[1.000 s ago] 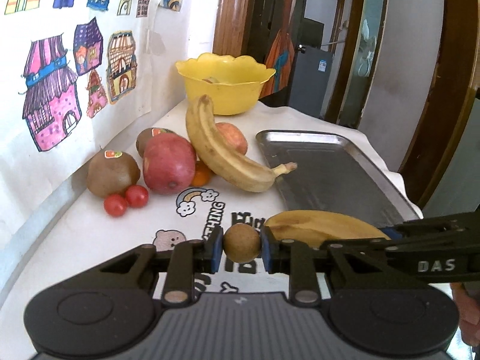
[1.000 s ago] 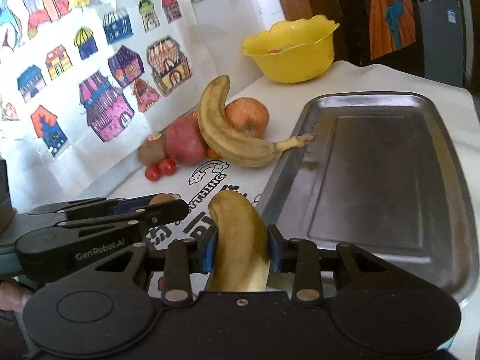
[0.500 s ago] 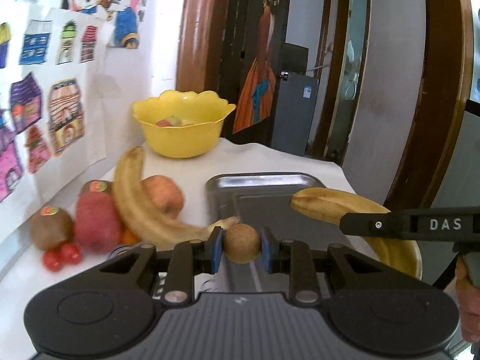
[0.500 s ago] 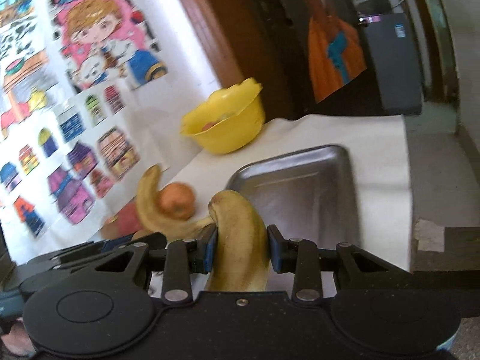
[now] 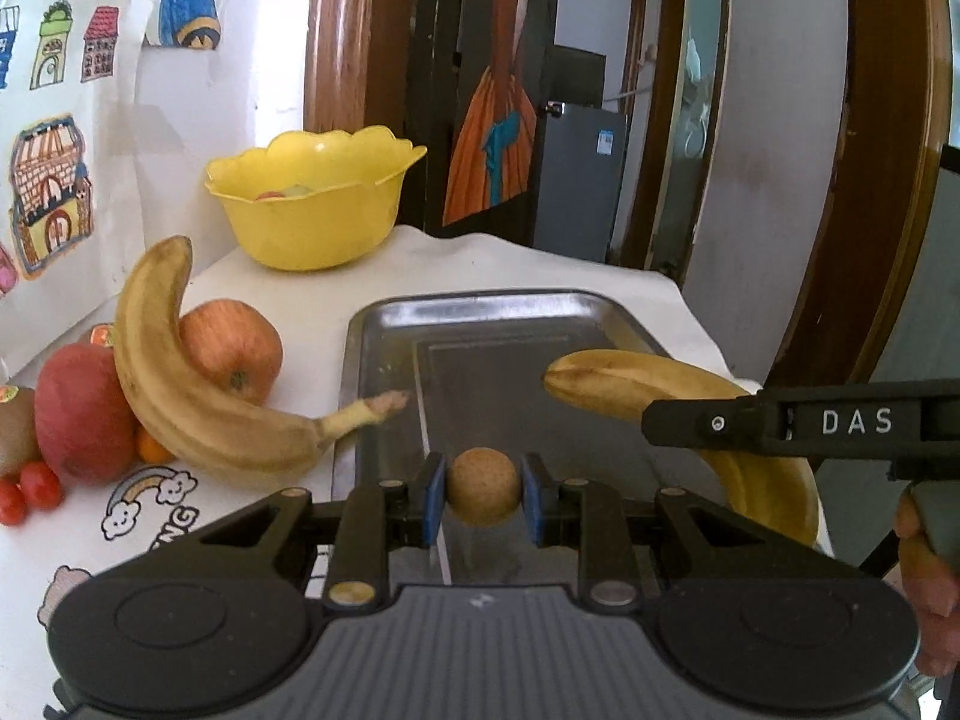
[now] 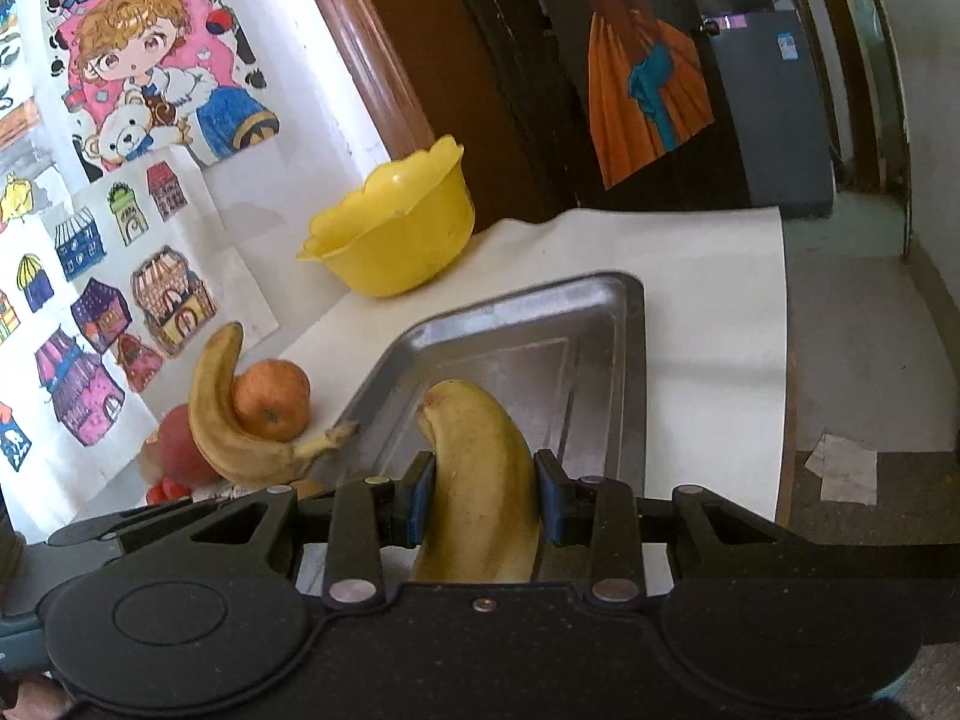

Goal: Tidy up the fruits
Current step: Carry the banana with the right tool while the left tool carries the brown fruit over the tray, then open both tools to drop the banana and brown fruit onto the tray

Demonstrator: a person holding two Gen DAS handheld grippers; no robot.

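My left gripper (image 5: pixel 483 495) is shut on a small round brown fruit (image 5: pixel 483 493), held over the near end of the steel tray (image 5: pixel 384 372). My right gripper (image 6: pixel 482 498) is shut on a yellow banana (image 6: pixel 480 480), which points over the tray (image 6: pixel 630 360); the same banana (image 5: pixel 636 384) shows at the right of the left wrist view. On the cloth to the left of the tray lie a second banana (image 5: pixel 174 396), an apple (image 5: pixel 231 348), a red fruit (image 5: pixel 78 414), a kiwi (image 5: pixel 15 432) and cherry tomatoes (image 5: pixel 30 492).
A yellow bowl (image 5: pixel 312 204) with some fruit inside stands at the back of the table near the wall. Children's drawings cover the wall (image 6: pixel 120 240) on the left. The table's right edge (image 6: pixel 780 360) drops to the floor. A hand (image 5: pixel 924 576) holds the right gripper.
Both grippers have swung right from the fruit pile to above the tray, each keeping its fruit. The loose fruit on the cloth has not moved.
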